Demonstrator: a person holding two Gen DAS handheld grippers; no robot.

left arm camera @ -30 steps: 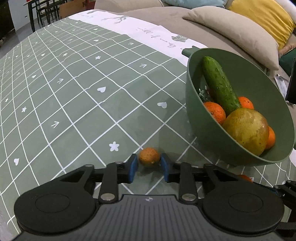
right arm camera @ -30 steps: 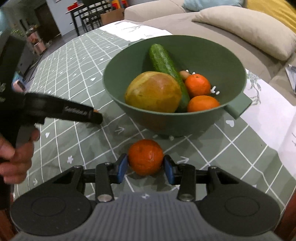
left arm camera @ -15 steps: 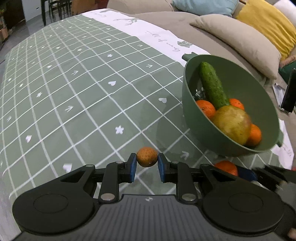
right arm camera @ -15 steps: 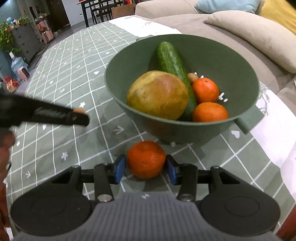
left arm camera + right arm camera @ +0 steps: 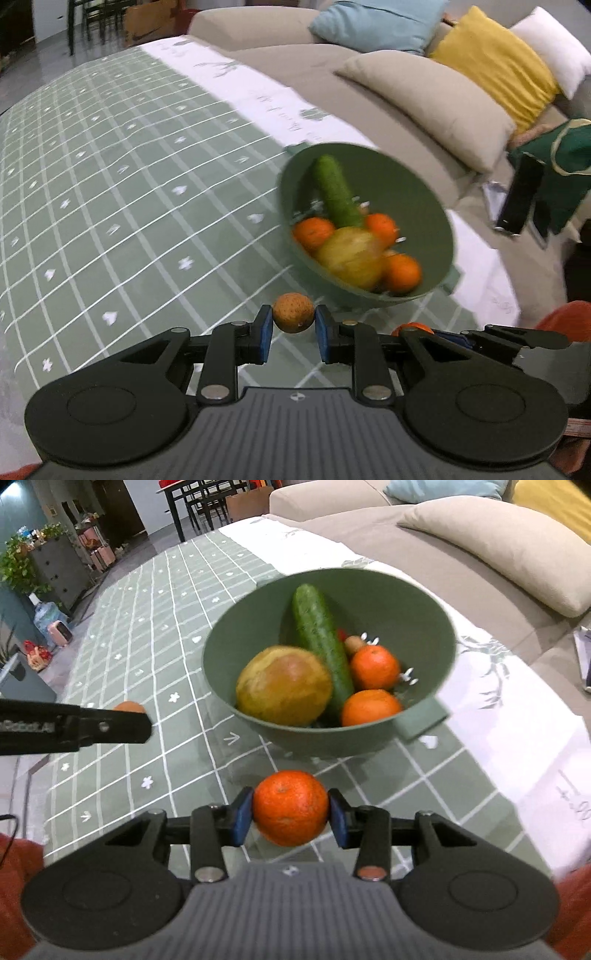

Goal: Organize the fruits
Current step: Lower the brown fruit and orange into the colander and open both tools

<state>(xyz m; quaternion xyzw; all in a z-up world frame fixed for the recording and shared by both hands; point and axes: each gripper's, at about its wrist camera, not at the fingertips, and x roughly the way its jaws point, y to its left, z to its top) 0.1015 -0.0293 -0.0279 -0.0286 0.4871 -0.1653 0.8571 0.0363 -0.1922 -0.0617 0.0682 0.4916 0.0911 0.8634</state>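
Note:
My left gripper (image 5: 293, 326) is shut on a small brownish-orange fruit (image 5: 293, 312) and holds it above the table, left of the green bowl (image 5: 439, 221). My right gripper (image 5: 291, 818) is shut on an orange mandarin (image 5: 290, 806), held above the table in front of the green bowl (image 5: 424, 609). The bowl holds a cucumber (image 5: 321, 635), a large yellow-green fruit (image 5: 283, 685), mandarins (image 5: 375, 666) and a small brown fruit. In the right wrist view the left gripper's finger (image 5: 92, 725) shows at the left, with its fruit (image 5: 129, 707) partly hidden behind it.
The table wears a green checked cloth (image 5: 110, 184) with a white runner (image 5: 517, 716). A sofa with beige (image 5: 436, 99), yellow and blue cushions runs along the far side. A dark phone-like object (image 5: 517, 199) stands at the right. Chairs and shelves stand far back.
Both grippers have risen with their fruit off the table. The right gripper's jaws closed tight on the mandarin; the left gripper carried its small fruit up and back from the bowl.

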